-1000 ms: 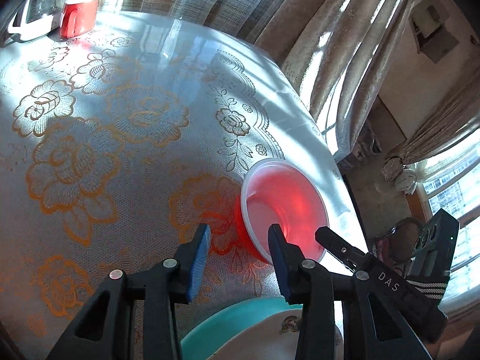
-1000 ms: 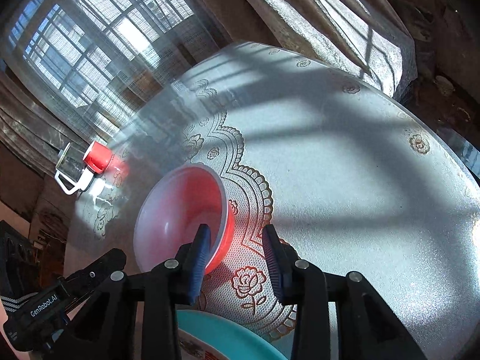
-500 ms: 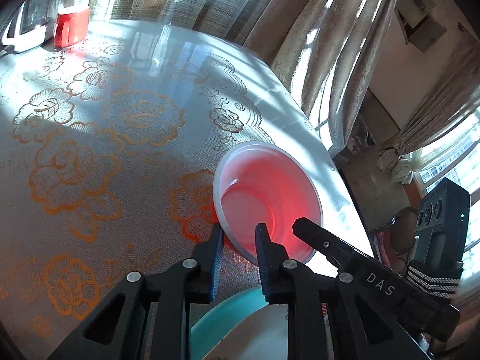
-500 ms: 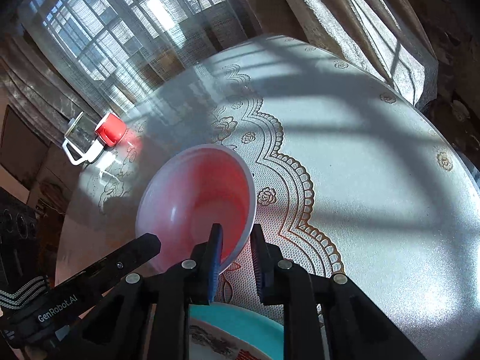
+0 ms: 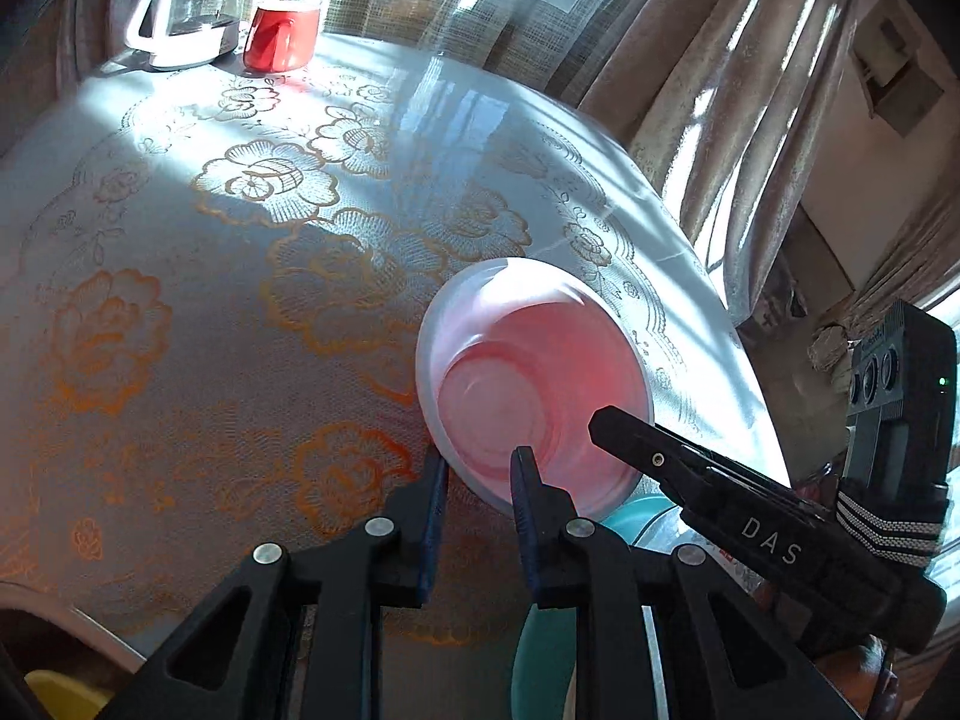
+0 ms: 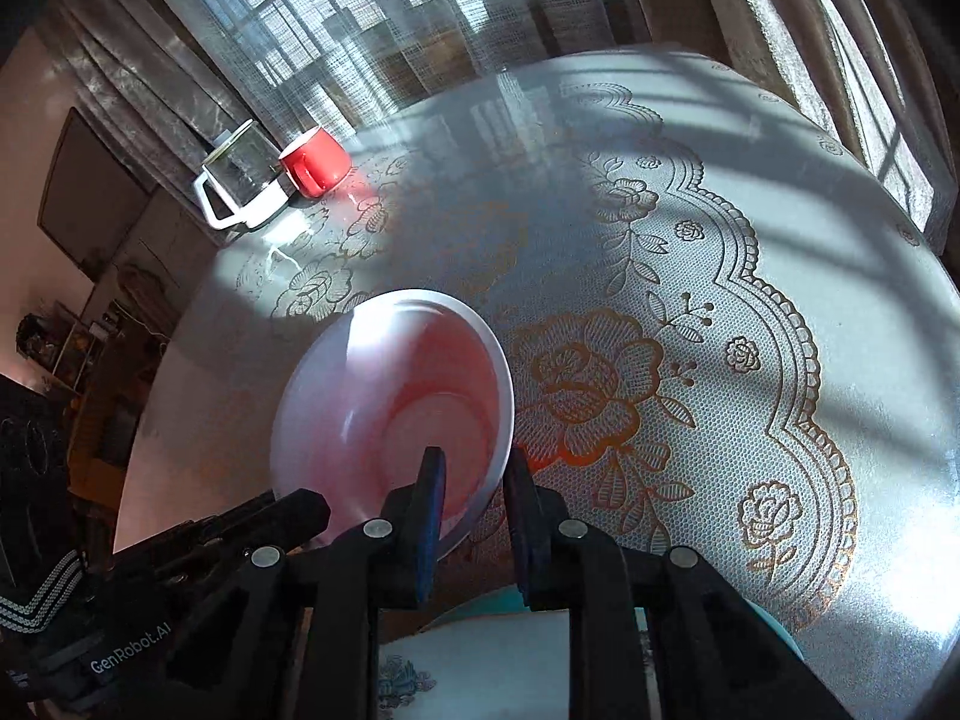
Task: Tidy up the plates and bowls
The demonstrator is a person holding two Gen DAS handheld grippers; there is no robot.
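A red bowl with a pale inside [image 5: 528, 384] is held tilted above the lace tablecloth. My left gripper [image 5: 480, 474] is shut on its near rim. My right gripper [image 6: 474, 480] is shut on the opposite side of the rim; the bowl also shows in the right wrist view [image 6: 390, 414]. A teal-rimmed plate with a printed white centre [image 6: 480, 654] lies right below the bowl, at the near table edge; part of its teal rim shows in the left wrist view [image 5: 636, 510].
A red mug [image 5: 282, 36] and a glass jug with a white handle [image 5: 192, 6] stand at the far table edge. Curtains [image 5: 720, 90] hang beyond the table. A yellow object [image 5: 54, 696] sits at the bottom left corner.
Both grippers have closed on the bowl's rim and lifted it, tilted, toward me over the teal plate. The view has pulled back from the table.
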